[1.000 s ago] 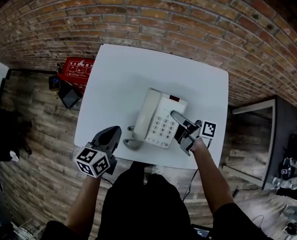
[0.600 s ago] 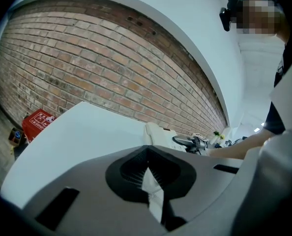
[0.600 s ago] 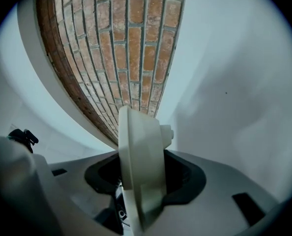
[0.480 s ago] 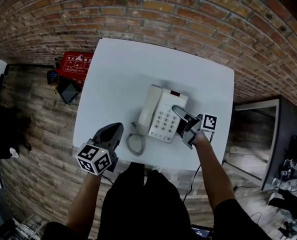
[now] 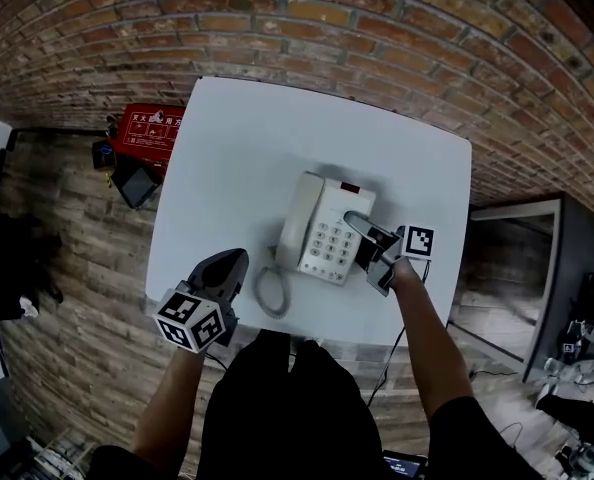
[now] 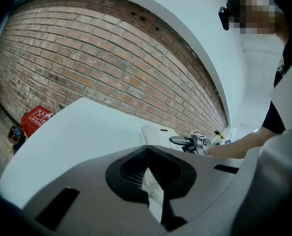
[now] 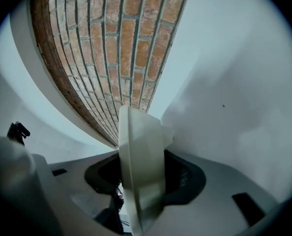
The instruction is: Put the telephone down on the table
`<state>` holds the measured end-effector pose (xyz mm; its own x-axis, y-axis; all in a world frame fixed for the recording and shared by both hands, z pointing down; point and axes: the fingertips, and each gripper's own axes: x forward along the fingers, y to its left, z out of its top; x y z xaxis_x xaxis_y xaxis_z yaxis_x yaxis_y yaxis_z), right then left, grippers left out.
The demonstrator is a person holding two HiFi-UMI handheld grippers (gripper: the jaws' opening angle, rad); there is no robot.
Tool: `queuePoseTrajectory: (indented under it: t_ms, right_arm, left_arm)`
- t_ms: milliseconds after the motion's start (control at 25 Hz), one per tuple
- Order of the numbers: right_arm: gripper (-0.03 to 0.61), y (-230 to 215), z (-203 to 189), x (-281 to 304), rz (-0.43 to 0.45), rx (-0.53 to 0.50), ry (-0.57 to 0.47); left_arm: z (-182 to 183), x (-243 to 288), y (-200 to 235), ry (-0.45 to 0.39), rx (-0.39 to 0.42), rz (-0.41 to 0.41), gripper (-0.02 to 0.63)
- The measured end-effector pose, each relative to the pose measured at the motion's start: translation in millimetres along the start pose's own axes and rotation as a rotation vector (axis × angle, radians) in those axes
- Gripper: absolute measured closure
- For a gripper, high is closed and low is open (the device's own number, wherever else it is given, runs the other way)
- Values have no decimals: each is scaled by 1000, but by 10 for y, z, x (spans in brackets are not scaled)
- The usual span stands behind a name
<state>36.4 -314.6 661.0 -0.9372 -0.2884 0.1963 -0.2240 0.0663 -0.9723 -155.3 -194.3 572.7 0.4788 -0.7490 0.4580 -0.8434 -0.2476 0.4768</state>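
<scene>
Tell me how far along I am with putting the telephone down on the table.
Done, by the look of it: the telephone lies flat on the white table, its cord beside it. In hand: the right gripper is closed on the phone's right edge. To do: open those jaws and draw back. The left gripper is shut and empty near the table's front edge.

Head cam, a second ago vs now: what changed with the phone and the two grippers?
The telephone came down with the right gripper. A second ago it was tipped up with its coiled cord hanging. Now it appears to rest on the white table, and the cord lies looped on the tabletop. Nothing was let go: the right fingers still clamp its right edge. The left gripper stayed by the table's near-left edge, shut and empty.
</scene>
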Motion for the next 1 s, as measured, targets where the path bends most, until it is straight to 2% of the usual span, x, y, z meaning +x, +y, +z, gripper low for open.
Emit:
queuePoseTrajectory:
  t_ms: [360,480,600,760,1000]
  right_arm:
    - [354,-18,185,54,-70,-61,38]
    - [354,-79,198,51,-106,-41,27]
    - [354,-65,227,48,-145,-87,25]
    - [353,-32,246,92,-132,-84,3]
    - [331,-112,250,22,-213,-106,-18]
  left_arm:
    - [23,100,-13,13,6,-17,603]
    - [26,106,-7,16,11,-16,603]
    - [33,100,-17,17,17,-17,603]
    - [51,78,-20,15,24,-16,603]
    - [38,33,-57,10,30,-20,603]
